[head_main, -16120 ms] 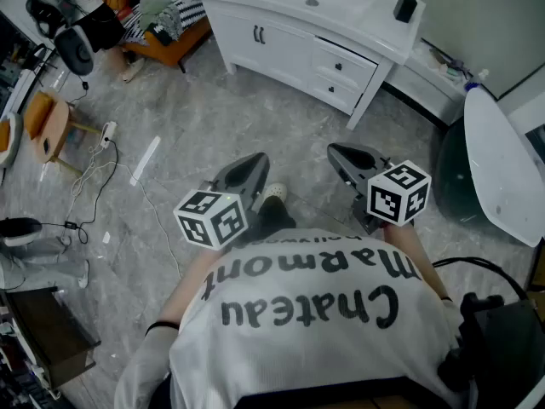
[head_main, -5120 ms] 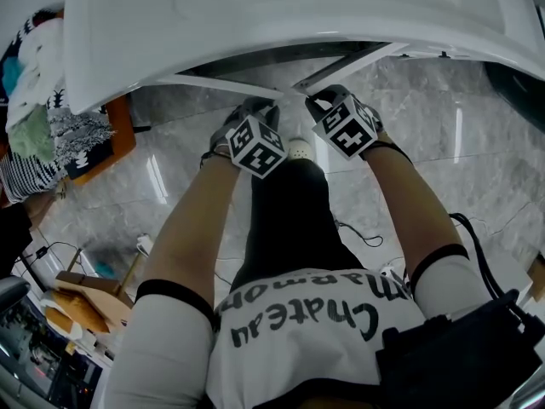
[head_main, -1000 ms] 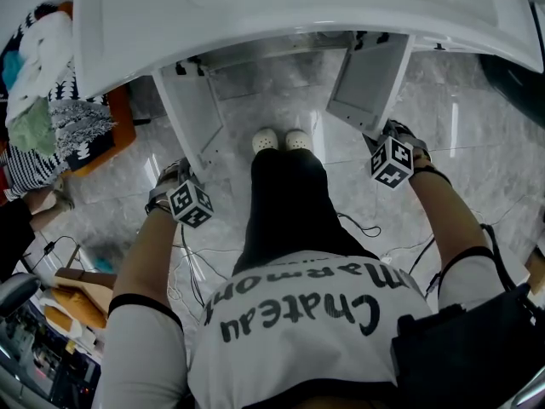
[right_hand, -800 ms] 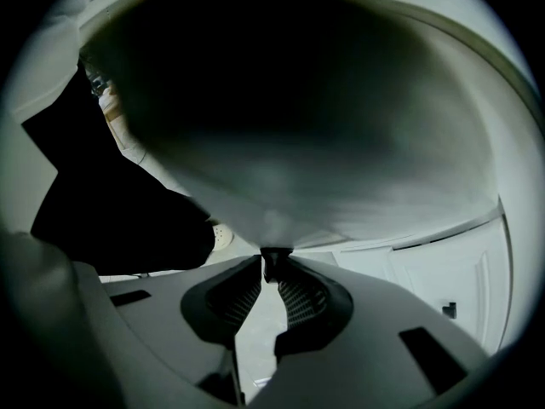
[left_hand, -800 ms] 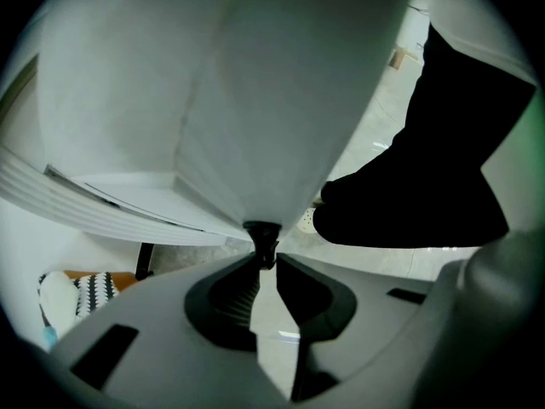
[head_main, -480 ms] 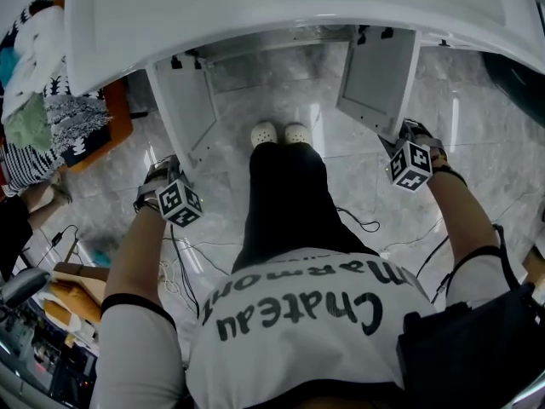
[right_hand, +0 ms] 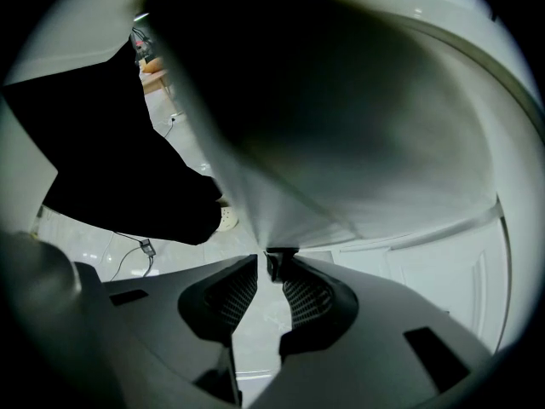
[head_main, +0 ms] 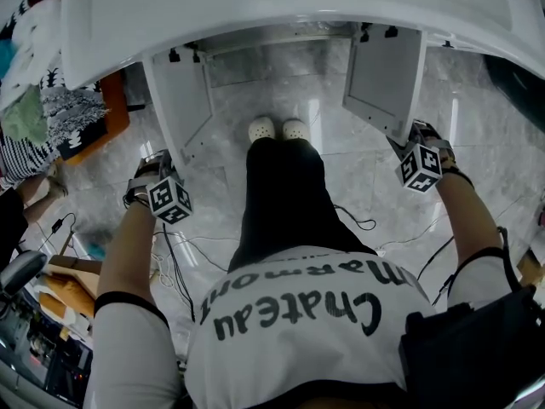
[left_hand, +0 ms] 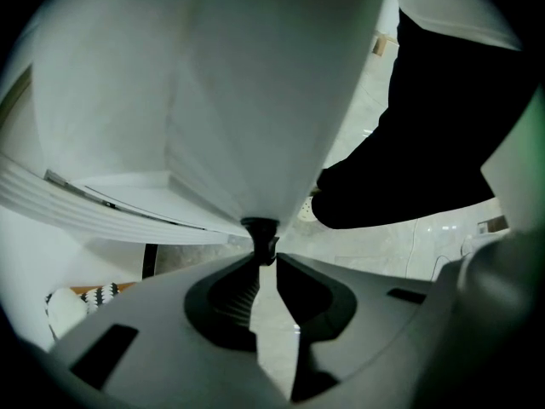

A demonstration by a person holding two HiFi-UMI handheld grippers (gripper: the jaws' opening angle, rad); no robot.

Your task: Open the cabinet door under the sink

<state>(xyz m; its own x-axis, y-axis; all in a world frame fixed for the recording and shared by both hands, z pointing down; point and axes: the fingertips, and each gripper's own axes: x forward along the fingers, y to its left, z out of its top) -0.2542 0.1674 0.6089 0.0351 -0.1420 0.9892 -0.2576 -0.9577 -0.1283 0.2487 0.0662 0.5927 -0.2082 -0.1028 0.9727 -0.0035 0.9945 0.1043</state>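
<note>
The left tongs (left_hand: 264,252) pinch the dark left handle (left_hand: 258,228) of the left cabinet door (head_main: 180,100). The right tongs (right_hand: 274,264) pinch the right handle (right_hand: 278,255) of the right cabinet door (head_main: 383,75). Both doors stand swung out toward the person, flanking the white shoes (head_main: 278,129), beneath the white sink surface (head_main: 298,7).

place: home washroom area | cues: white sink cabinet (head_main: 255,7), marble floor (head_main: 358,169), clothes pile (head_main: 34,118)
</note>
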